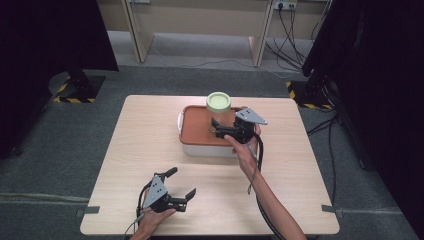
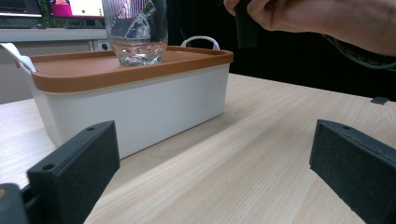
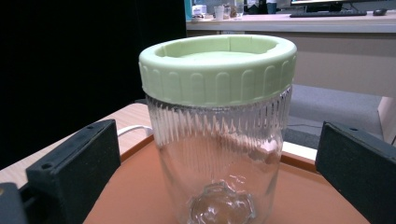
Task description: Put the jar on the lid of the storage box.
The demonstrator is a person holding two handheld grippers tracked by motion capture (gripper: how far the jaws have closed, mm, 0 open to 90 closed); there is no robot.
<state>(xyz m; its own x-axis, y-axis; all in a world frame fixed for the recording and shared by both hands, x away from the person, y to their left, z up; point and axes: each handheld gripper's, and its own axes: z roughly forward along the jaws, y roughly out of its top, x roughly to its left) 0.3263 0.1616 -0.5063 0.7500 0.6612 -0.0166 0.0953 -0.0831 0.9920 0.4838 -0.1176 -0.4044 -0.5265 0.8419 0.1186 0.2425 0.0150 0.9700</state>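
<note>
Wooden table (image 1: pixel 130 150) carries our white box (image 1: pixel 210 148). Our right gripper (image 1: pixel 222 131) stands spread around the jar (image 3: pixel 219 135), untouched. Our left gripper (image 1: pixel 189 199) rests spread, well apart.

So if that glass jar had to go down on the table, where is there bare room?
The table is bare left of the white box, and along its right edge. On the box's orange lid it is crowded: the jar stands there with the right hand-held gripper open beside it.

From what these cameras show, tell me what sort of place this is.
Probably a lab or office set up for recording: a lone wooden table on grey carpet, black curtains at both sides, and desks with monitors behind.
</note>
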